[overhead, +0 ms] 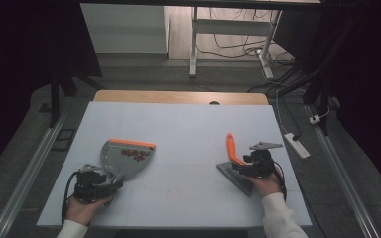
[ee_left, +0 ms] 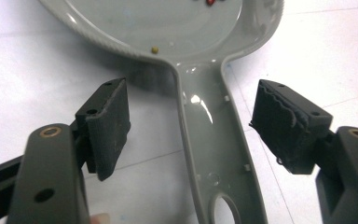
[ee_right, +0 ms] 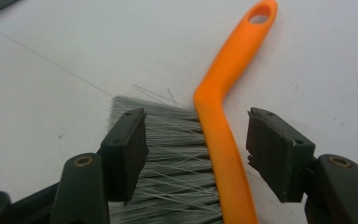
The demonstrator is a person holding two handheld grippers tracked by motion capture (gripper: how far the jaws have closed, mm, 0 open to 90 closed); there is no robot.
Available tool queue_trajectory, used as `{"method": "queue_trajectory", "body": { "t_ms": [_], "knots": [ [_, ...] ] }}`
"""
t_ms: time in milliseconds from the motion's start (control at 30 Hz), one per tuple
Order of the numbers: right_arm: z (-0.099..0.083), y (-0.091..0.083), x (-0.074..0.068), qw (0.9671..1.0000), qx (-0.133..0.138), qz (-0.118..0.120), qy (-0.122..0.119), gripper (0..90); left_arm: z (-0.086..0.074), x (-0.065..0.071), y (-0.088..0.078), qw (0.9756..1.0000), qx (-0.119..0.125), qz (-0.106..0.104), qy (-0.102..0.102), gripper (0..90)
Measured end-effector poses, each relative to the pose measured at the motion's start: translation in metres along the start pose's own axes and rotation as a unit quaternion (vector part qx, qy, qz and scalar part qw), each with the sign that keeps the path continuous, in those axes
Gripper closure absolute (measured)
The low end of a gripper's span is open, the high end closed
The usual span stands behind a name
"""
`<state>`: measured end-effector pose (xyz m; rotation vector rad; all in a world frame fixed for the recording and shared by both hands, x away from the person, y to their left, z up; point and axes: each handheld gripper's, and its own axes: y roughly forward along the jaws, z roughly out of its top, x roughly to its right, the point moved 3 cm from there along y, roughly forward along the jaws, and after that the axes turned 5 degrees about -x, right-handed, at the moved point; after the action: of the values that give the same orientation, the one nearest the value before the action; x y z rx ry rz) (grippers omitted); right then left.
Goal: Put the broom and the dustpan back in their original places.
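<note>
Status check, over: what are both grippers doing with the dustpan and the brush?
Left gripper open astride dustpan handle, not gripping. Right gripper open astride brush, pads clear. Red bits in pan. Nothing in the way.

Dustpan and brush on the white table

Grey plastic dustpan [overhead: 124, 156] (orange lip, red crumbs inside) lies flat at left; orange-handled, grey-bristled brush [overhead: 235, 161] lies well apart at right.

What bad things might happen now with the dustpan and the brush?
The dustpan holds red crumbs; a bump from the open left gripper around its handle might spill them onto the table. The brush lies loose between the open right gripper's jaws, so a nudge might slide it.
</note>
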<state>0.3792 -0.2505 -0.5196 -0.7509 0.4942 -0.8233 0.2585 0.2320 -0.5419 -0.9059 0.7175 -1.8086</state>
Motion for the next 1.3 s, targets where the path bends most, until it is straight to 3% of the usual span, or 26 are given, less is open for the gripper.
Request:
{"method": "queue_trajectory", "body": {
  "t_ms": [200, 400, 567, 667, 1000, 1300],
  "knots": [
    [0.001, -0.005, -0.006, 0.9994, 0.015, 0.02, -0.025, 40.6, 0.004, 0.003, -0.005, 0.9991, 0.014, -0.011, 0.038, 31.6],
    [0.001, -0.007, -0.015, 0.9977, 0.019, 0.036, -0.053, 41.7, 0.009, 0.012, -0.007, 0.9967, 0.023, -0.025, 0.073, 32.8],
    [0.0, -0.007, -0.022, 0.9957, 0.018, 0.047, -0.078, 42.0, 0.016, 0.019, -0.004, 0.9931, 0.021, -0.041, 0.108, 33.6],
    [-0.001, -0.007, -0.027, 0.9943, 0.02, 0.055, -0.089, 42.4, 0.02, 0.022, 0.0, 0.99, 0.014, -0.061, 0.126, 33.7],
    [-0.006, -0.01, -0.041, 0.9902, 0.03, 0.067, -0.118, 42.7, 0.031, 0.025, 0.01, 0.9849, -0.004, -0.096, 0.144, 33.7],
    [-0.01, -0.014, -0.043, 0.9885, 0.042, 0.066, -0.13, 43.1, 0.027, 0.025, 0.01, 0.9838, -0.011, -0.106, 0.144, 33.9]
  ]
}}
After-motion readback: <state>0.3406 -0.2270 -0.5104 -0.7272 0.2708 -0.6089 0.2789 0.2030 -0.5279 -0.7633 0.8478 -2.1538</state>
